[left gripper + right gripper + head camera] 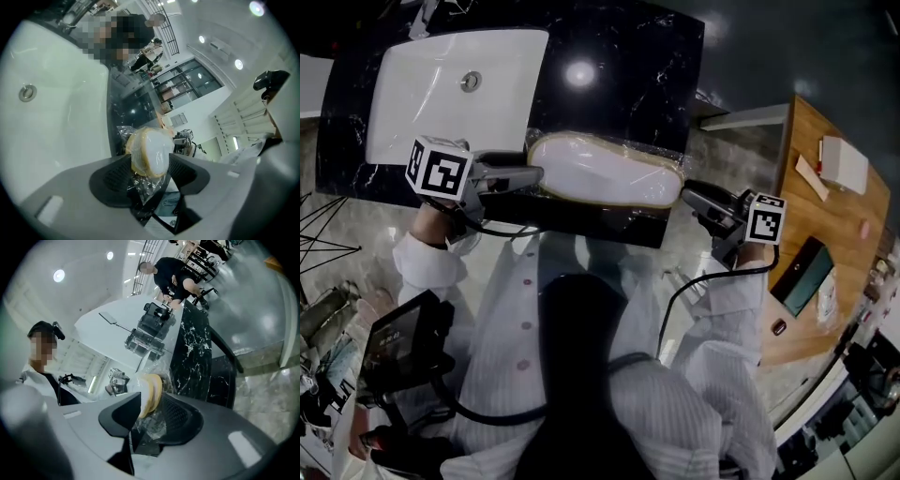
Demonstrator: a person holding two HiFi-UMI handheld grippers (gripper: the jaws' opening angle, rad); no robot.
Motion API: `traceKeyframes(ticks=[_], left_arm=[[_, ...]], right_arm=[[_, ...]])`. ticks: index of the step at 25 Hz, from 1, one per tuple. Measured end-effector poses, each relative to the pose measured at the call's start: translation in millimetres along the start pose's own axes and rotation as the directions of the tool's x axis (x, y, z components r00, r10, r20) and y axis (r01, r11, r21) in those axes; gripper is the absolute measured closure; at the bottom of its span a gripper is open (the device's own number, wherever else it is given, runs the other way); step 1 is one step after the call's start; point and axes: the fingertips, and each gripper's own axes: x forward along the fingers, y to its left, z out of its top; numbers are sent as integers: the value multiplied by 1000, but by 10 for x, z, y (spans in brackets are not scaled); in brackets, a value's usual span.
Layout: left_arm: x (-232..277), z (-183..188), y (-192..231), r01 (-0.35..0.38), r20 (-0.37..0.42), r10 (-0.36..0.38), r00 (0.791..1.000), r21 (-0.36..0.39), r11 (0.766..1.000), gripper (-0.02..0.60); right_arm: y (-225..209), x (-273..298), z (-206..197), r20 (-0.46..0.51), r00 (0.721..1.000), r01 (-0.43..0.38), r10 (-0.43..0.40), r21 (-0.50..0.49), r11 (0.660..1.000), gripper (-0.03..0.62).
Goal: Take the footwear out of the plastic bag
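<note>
My left claw [536, 175] was spread, its jaws standing on either side of the end of the footwear [605, 171] nearer the sink [455, 84], with crinkled plastic bag [145, 185] bunched between them. My right claw [687, 193] was spread as well, at the end of the footwear farther from the sink, with that end and a fold of bag between its jaws. The pale, tan-rimmed footwear lay inside the clear bag on the black marbled worktop [628, 56], just beside the sink.
</note>
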Motion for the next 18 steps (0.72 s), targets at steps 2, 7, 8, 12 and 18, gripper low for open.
traceKeyframes(ticks=[2,7,8,12,18], left_arm=[[-1,-8,4,9,-16,-9,1000,-2,1000,334],[27,-11,-38,51,-54,-51,997,-14,999,337],[54,-18,-61,60,-64,-61,996,-12,998,341],[106,0,-82,69,-66,-71,995,-25,997,374],[109,16,-55,52,-45,-53,998,-35,998,451]], right_arm=[[14,36,16,-9,1000,-20,20,-8,1000,444],[-13,123,-18,-47,997,-54,55,28,998,448],[-11,116,-21,-47,997,-62,64,35,997,450],[56,43,22,-8,992,-123,124,45,991,482],[247,-37,37,6,969,-248,248,35,968,514]])
